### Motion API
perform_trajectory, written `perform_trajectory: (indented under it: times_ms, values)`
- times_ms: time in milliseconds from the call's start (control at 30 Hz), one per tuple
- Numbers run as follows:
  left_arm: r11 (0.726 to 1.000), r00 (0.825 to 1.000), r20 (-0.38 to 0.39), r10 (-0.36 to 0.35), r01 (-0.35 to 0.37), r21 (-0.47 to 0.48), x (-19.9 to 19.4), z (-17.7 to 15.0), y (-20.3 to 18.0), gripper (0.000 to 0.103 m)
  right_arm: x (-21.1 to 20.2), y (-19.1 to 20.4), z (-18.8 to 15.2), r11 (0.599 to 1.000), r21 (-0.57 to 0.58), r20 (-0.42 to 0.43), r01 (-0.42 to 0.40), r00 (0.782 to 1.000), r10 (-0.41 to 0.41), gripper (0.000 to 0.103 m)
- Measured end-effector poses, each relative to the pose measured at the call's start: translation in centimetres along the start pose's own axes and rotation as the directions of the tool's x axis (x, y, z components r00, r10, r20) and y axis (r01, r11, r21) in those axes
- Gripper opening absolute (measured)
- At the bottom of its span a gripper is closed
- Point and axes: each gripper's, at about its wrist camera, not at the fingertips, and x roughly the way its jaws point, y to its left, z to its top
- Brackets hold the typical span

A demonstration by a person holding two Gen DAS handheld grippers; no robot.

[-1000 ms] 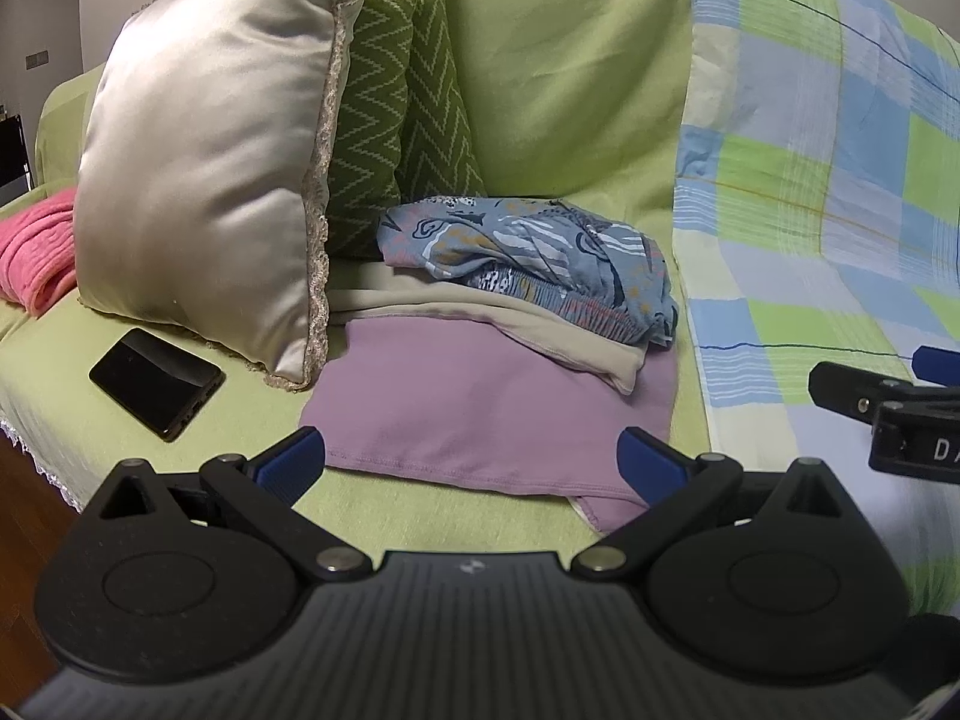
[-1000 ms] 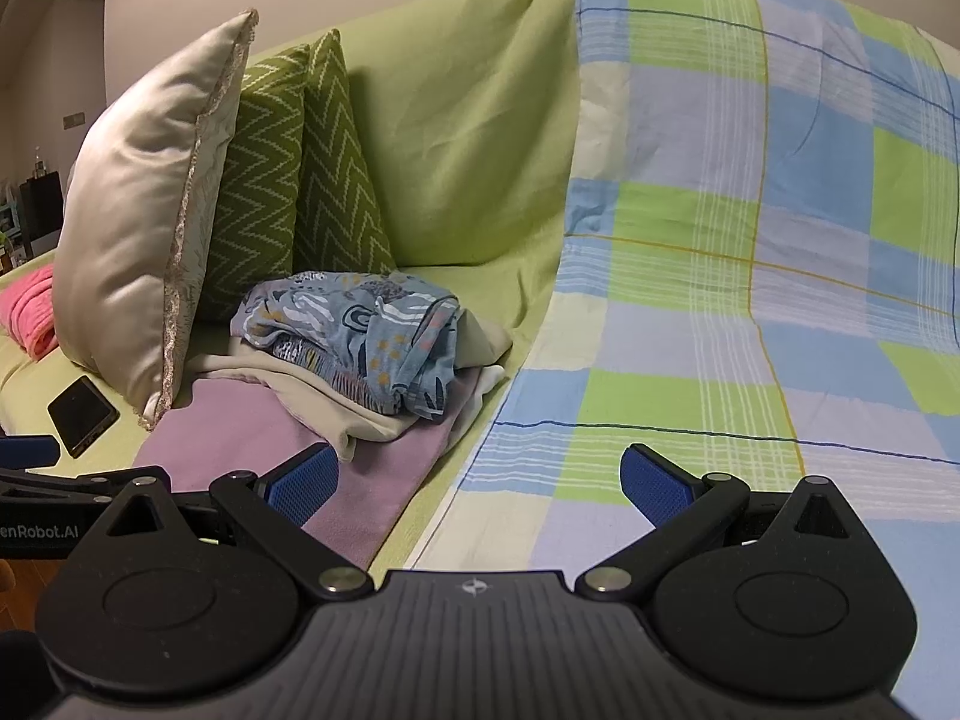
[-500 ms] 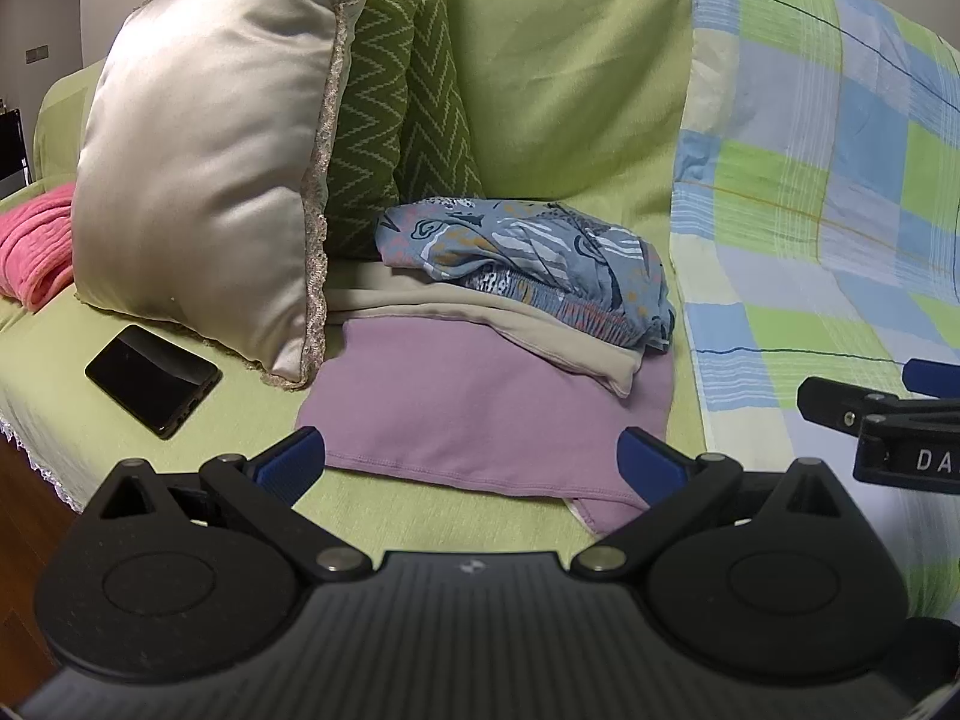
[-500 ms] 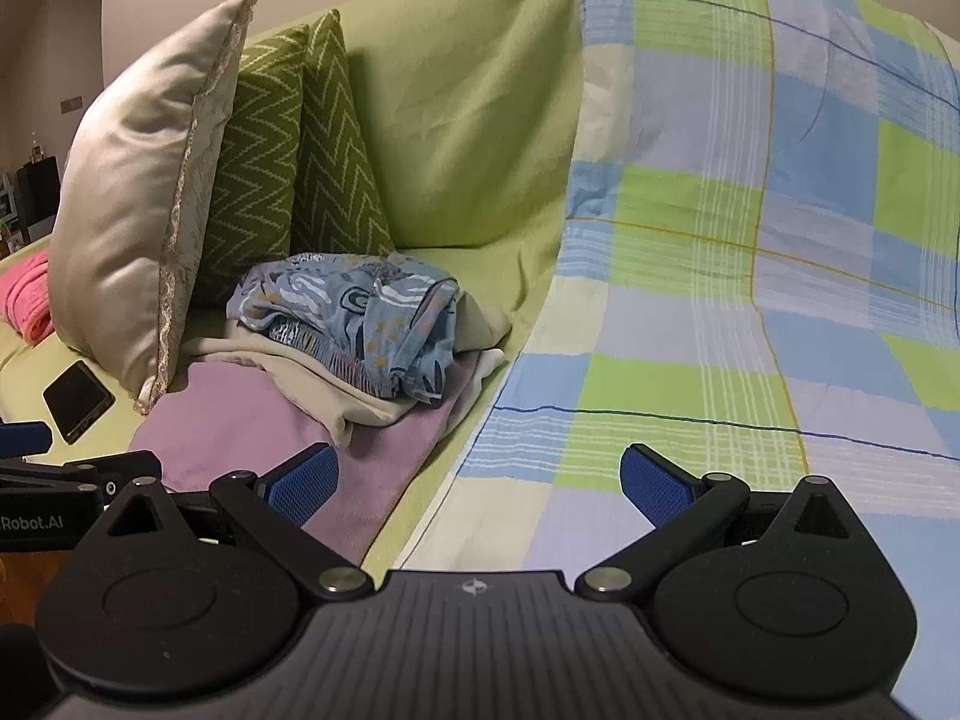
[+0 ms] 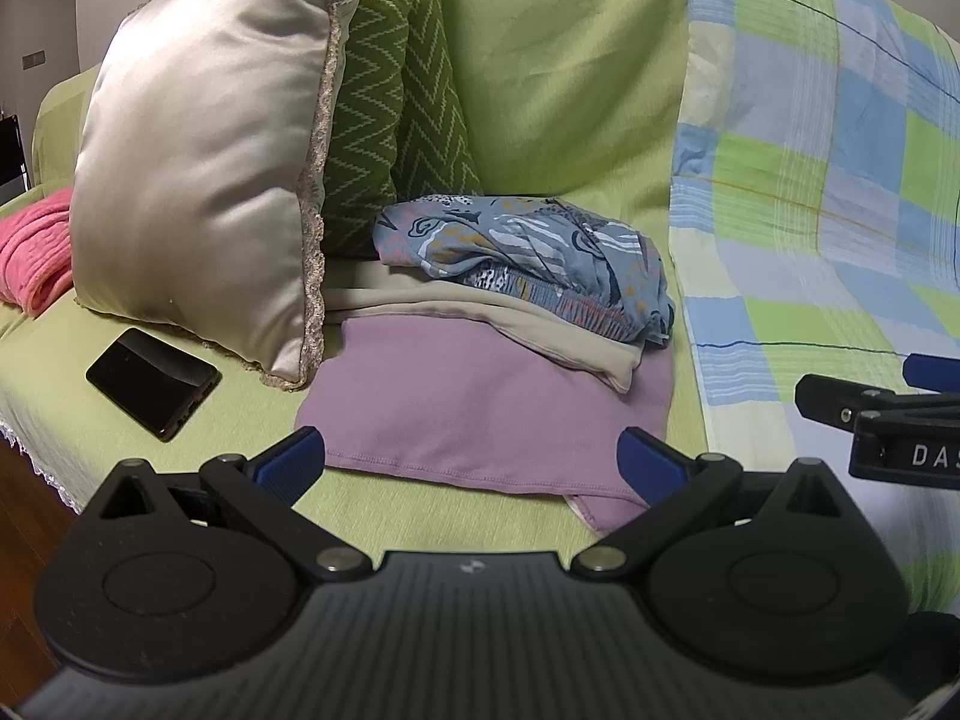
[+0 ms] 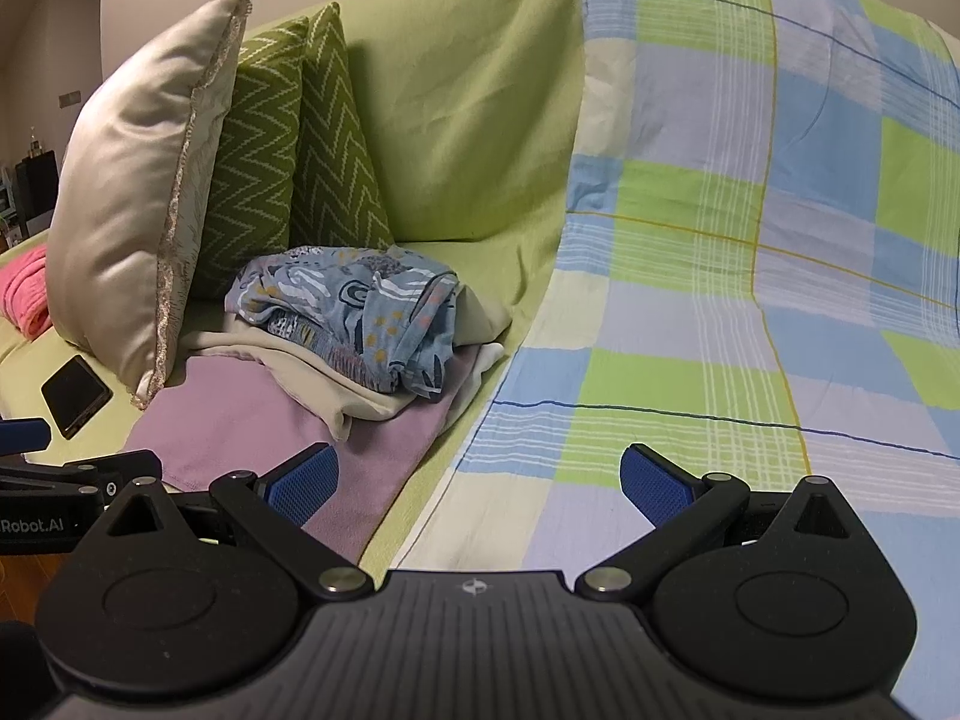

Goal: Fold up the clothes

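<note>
Left wrist view: the left gripper (image 5: 471, 461) gapes wide, holding nothing, at lower centre over a flat lilac cloth (image 5: 480, 408); a cream folded garment (image 5: 576, 342) and a crumpled blue patterned garment (image 5: 528, 252) are stacked on it at mid-frame.

Right wrist view: the right gripper (image 6: 480, 483) likewise spread and empty, low over a blue-green checked sheet (image 6: 750, 300); the pile sits centre left

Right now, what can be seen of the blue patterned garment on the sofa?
The blue garment is soft thin cloth, printed with white, navy and orange shapes. It lies bunched and unfolded, with a gathered elastic band showing along its front edge. It sits on top of a beige cloth, which lies on a purple cloth, in front of the green cushions and beside the checked sheet. Neither gripper touches it.
</note>
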Motion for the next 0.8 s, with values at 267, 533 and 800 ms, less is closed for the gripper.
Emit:
perform_trajectory:
  times_ms: [267, 533, 800]
  values:
    - [1.0, 1.0, -0.007, -0.003, 0.003, 0.004, 0.09, 0.05, -0.07, 0.102, 0.05, -0.07, 0.01, 1.0, 0.002, -0.005, -0.002, 1.0, 0.002, 0.103]
    - [1.0, 1.0, -0.013, -0.003, 0.003, 0.009, 0.17, 0.04, -0.03, 0.102, 0.1, -0.08, -0.02, 1.0, 0.009, -0.006, -0.005, 1.0, 0.005, 0.103]
    - [1.0, 1.0, -0.016, -0.01, 0.01, 0.009, 0.19, 0.06, 0.03, 0.102, 0.07, -0.07, -0.04, 1.0, 0.004, -0.007, -0.004, 1.0, 0.004, 0.103]
